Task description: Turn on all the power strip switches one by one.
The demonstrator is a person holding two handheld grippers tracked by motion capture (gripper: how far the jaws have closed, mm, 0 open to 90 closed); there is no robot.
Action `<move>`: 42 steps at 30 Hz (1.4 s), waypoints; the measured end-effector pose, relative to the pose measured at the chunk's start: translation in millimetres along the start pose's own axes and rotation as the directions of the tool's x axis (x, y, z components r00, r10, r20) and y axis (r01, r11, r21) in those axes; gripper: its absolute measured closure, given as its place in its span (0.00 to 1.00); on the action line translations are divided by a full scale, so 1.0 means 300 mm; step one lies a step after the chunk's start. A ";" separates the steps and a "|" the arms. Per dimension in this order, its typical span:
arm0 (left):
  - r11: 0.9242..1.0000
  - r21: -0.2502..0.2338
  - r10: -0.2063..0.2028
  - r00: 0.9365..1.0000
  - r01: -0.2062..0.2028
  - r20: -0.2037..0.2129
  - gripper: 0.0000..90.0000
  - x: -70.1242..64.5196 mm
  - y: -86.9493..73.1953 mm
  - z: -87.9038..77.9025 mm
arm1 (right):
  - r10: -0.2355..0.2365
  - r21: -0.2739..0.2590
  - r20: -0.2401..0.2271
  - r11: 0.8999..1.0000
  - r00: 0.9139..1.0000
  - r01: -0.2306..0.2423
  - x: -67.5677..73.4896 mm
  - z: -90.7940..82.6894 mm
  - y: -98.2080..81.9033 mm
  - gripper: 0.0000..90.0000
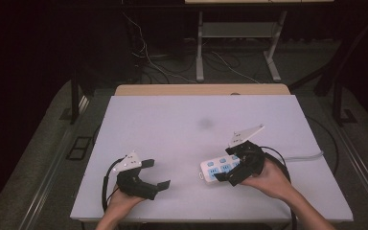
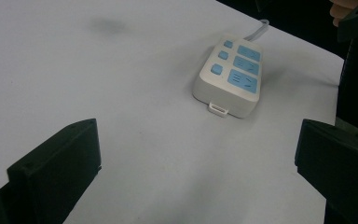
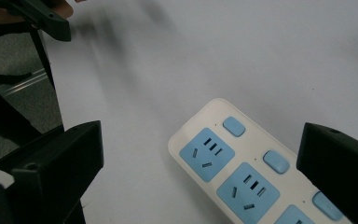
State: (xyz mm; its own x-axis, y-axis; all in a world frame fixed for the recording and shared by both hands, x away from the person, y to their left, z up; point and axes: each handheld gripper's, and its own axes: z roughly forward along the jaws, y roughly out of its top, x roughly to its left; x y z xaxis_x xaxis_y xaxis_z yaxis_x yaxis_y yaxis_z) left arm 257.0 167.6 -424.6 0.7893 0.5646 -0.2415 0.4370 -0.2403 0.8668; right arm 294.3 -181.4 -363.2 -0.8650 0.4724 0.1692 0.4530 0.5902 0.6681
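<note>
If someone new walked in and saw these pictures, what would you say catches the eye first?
Most likely the white power strip with light blue sockets, lying flat on the white table near its front right. The right gripper hangs just over it with jaws wide open, one jaw either side of the strip in the right gripper view. The left gripper, also open, sits at the front left, apart from the strip.

White tabletop, faint dark smudge near its middle. Left hand-held gripper at the front left, jaws apart, nothing between them. Right hand-held gripper at the front right, over a white power strip with blue sockets; its cord runs right.
</note>
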 end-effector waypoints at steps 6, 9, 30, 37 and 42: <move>1.000 0.002 0.003 1.000 -0.003 0.001 0.00 -0.001 0.001 0.003 | -0.001 0.005 -0.013 1.000 1.000 0.001 -0.016 0.021 0.016 0.09; 1.000 -0.001 0.000 1.000 0.000 0.001 0.00 0.000 0.001 0.003 | -0.010 0.002 -0.024 1.000 1.000 0.010 -0.026 0.028 0.024 0.18; 1.000 -0.005 -0.003 1.000 0.003 0.001 0.00 0.003 0.001 -0.002 | 0.010 0.040 0.003 0.999 1.000 -0.010 -0.079 0.091 0.037 1.00; 1.000 -0.006 -0.004 1.000 0.004 0.002 0.00 0.003 0.001 -0.002 | 0.028 0.049 -0.002 0.998 1.000 -0.028 -0.099 0.123 0.037 1.00; 1.000 -0.009 -0.005 1.000 0.005 0.000 0.00 0.004 0.001 -0.005 | 0.045 0.053 -0.018 0.998 0.999 -0.044 -0.109 0.144 0.035 1.00</move>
State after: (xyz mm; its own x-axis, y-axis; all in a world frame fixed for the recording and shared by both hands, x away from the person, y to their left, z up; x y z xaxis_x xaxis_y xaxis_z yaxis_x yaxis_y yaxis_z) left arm 257.5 169.3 -424.1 0.7870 0.5659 -0.2458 0.4372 -0.2305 0.8693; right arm 336.7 -162.4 -393.0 -0.8476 0.4864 0.2120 0.5013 0.6031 0.6204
